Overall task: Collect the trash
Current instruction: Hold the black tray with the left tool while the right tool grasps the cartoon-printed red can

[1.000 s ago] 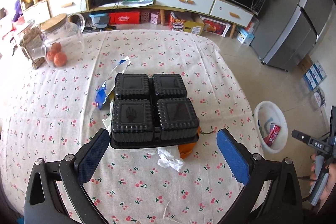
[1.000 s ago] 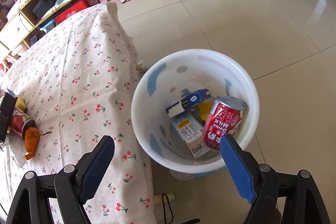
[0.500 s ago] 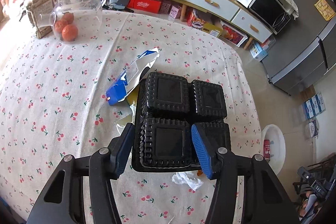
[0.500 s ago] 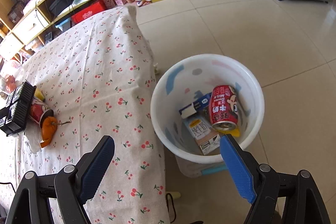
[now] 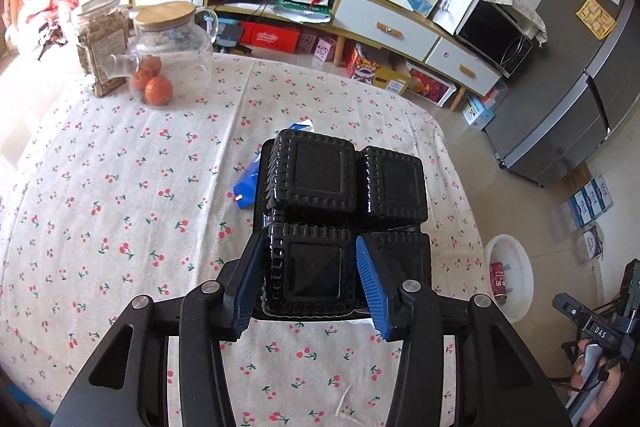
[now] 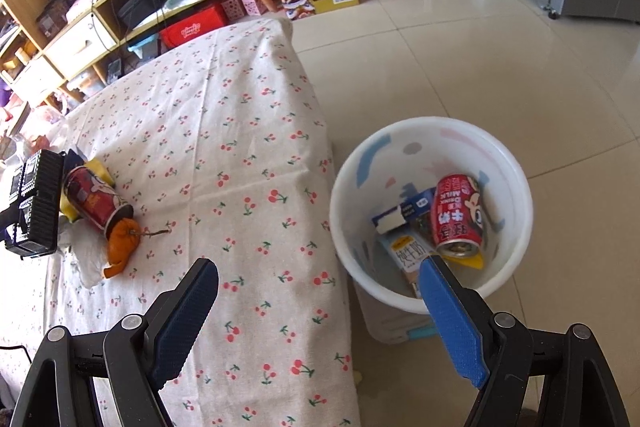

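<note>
Tray (image 5: 344, 195) | black plastic, four ridged square compartments | left gripper (image 5: 310, 279) clamped on

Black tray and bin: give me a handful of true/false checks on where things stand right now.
1. The left gripper is closed on one compartment of the black tray. True.
2. The right gripper holds a can. False: it is open and holds nothing.
3. The white bin stands on the floor beside the table. True.
4. The bin is empty. False: a red can and cartons lie in it.
5. A red can and orange peel lie on the table by the tray. True.
</note>
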The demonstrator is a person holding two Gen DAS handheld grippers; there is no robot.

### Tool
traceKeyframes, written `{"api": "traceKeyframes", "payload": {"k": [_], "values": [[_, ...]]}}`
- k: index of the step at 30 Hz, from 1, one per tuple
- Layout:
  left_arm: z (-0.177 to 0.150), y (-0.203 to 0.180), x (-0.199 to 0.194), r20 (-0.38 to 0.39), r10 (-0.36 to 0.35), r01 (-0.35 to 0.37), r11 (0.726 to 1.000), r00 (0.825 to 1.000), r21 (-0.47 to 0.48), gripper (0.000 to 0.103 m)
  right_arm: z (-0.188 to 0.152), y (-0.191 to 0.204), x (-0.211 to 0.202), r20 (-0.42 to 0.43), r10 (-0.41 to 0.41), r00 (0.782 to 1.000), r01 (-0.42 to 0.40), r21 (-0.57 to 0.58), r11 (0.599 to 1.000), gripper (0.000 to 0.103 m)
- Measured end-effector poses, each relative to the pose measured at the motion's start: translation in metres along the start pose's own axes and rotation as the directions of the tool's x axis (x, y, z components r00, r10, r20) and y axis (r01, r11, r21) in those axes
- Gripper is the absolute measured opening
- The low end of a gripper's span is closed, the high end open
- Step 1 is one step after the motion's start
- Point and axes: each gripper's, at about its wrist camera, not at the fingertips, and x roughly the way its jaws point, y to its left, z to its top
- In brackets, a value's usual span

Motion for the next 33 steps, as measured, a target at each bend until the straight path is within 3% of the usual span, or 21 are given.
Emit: {"api": "traceKeyframes", "payload": {"k": [5, 14, 26, 33], "values": [[-0.01, 0.038, -0.027, 0.036, 0.073, -0.073, 0.997, 0.997, -0.007, 0.049, -0.001, 0.053, 0.02, -0.026, 0.047, 0.999, -0.049, -0.106, 0.993, 0.086], [-0.036, 0.109, -0.031, -0.024, 0.184, -0.185, 0.982, 0.983, -0.049, 0.049, 0.0, 0.154, 0.069, -0.07, 0.098, 0.993, -0.116, -0.314, 0.942, 0.086], [-0.044, 0.142, -0.042, -0.029, 0.183, -0.184, 0.98, 0.983, -0.073, 0.049, 0.005, 0.228, 0.135, -0.07, 0.055, 0.996, -0.082, -0.481, 0.873, 0.082], [-0.043, 0.148, -0.042, -0.037, 0.173, -0.176, 0.98, 0.984, -0.092, 0.049, 0.003, 0.24, 0.157, -0.066, 0.036, 0.997, -0.065, -0.51, 0.858, 0.069]]}}
